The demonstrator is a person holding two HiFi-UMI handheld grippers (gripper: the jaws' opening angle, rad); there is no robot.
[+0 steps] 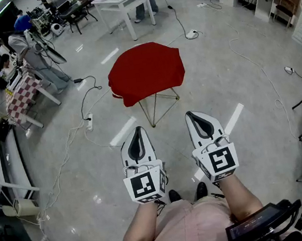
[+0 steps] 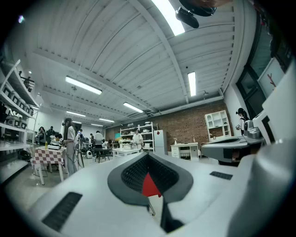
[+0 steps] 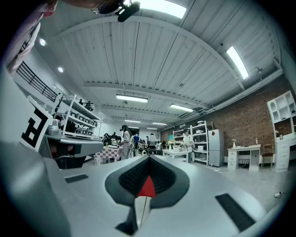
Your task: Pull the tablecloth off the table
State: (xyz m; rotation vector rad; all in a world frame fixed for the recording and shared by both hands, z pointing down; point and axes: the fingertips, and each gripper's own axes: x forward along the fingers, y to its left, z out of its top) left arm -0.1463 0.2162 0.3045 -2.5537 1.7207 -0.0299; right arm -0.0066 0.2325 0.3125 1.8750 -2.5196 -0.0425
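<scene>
Step in hand: approaching; pull not yet starting.
- Left gripper (image 1: 136, 130): hanging low, jaws pressing together, pinching nothing.
- Red tablecloth (image 1: 146, 70): draping over wire-legged table (image 1: 160, 105), lying well ahead, between both grippers' lines, untouched.
- Right gripper (image 1: 193, 115): jaws likewise pressing together, carrying nothing.

Next move, as judged: calling for stepping closer, spreading jaws, nipping near hem.

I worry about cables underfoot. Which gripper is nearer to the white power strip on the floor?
Left. The left gripper hangs just right of the power strip; the right gripper is farther right, beyond the left one.
</scene>
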